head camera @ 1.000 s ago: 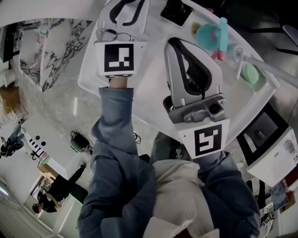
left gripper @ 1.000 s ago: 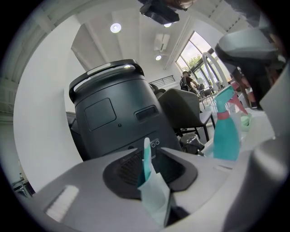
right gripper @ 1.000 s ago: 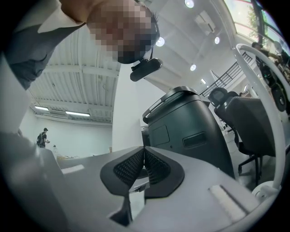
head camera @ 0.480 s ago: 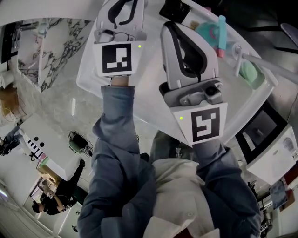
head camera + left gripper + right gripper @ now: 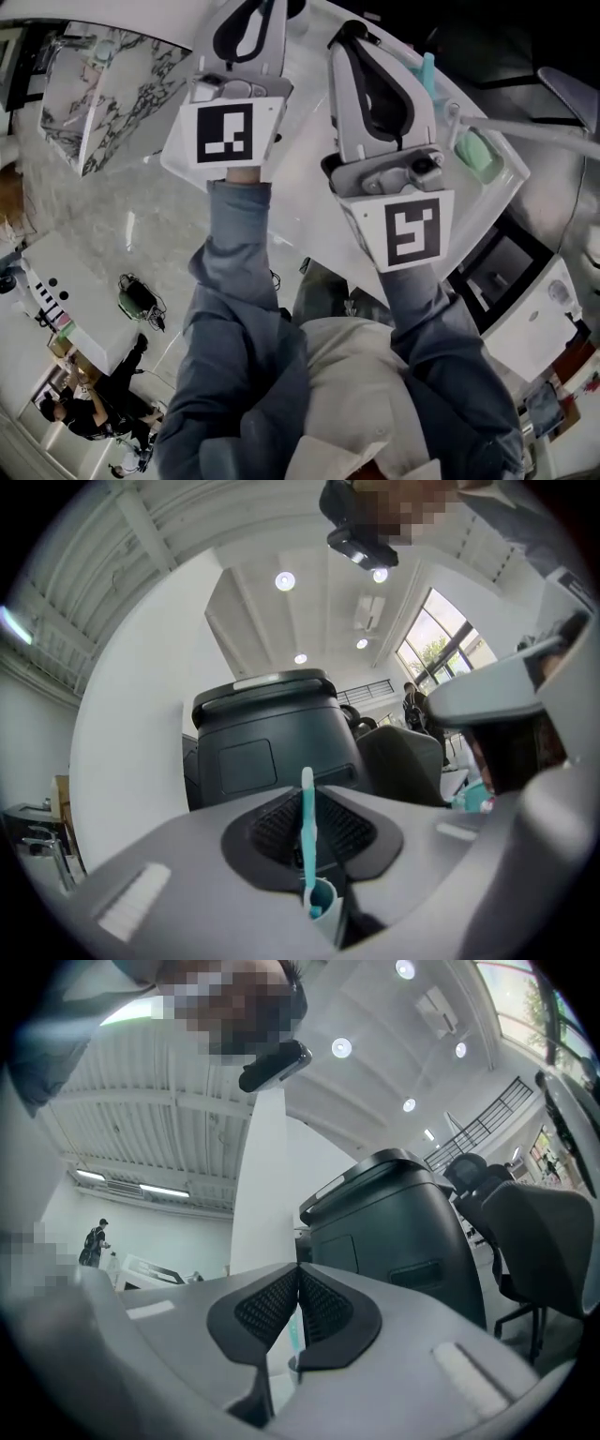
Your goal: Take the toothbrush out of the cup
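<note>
My left gripper is shut on a teal toothbrush that runs up the seam of its black pads, its lower end in a pale cup-shaped piece. In the head view this gripper is raised at the top left. My right gripper is raised beside it. Its pads meet at the tips. A teal toothbrush pokes out just right of the right gripper, which hides the cup under it. In the left gripper view a teal and pink cup shows far right.
The white table lies under both grippers, with a green item near its right edge. A marble counter stands at the left. A dark machine and an office chair fill the background.
Both grippers have risen toward the top of the head view and come closer together. The cup, visible a second ago, is now behind the right gripper.
</note>
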Demonstrator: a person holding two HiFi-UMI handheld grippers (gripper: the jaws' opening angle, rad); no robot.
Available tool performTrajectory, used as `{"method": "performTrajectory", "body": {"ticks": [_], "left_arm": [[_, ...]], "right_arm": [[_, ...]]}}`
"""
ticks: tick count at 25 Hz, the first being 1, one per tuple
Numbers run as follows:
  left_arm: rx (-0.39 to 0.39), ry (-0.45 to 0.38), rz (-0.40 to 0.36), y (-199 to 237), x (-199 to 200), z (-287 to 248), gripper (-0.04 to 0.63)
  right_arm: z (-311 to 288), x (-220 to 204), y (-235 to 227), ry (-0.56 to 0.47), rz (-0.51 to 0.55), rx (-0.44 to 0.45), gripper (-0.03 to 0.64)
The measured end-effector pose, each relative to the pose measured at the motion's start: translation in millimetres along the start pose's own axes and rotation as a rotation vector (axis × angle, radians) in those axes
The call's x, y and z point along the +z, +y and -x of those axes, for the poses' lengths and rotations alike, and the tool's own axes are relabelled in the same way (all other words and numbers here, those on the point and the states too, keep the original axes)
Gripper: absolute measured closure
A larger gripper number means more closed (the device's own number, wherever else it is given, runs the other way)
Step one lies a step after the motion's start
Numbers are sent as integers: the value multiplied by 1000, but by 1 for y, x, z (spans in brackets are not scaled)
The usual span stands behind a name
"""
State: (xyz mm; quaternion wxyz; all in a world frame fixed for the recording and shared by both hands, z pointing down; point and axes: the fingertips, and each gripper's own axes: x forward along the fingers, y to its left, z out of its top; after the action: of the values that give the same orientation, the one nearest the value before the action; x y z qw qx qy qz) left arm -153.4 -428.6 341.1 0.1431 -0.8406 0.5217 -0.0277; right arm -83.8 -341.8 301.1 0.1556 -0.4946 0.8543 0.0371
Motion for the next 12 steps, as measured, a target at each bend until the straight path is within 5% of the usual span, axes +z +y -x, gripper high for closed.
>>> {"method": "performTrajectory", "body": {"ticks": [12], "left_arm": [[148,-107,47,16,109,77,494]], "right_arm": [[-2,84,39,-65,102,90,611]]}}
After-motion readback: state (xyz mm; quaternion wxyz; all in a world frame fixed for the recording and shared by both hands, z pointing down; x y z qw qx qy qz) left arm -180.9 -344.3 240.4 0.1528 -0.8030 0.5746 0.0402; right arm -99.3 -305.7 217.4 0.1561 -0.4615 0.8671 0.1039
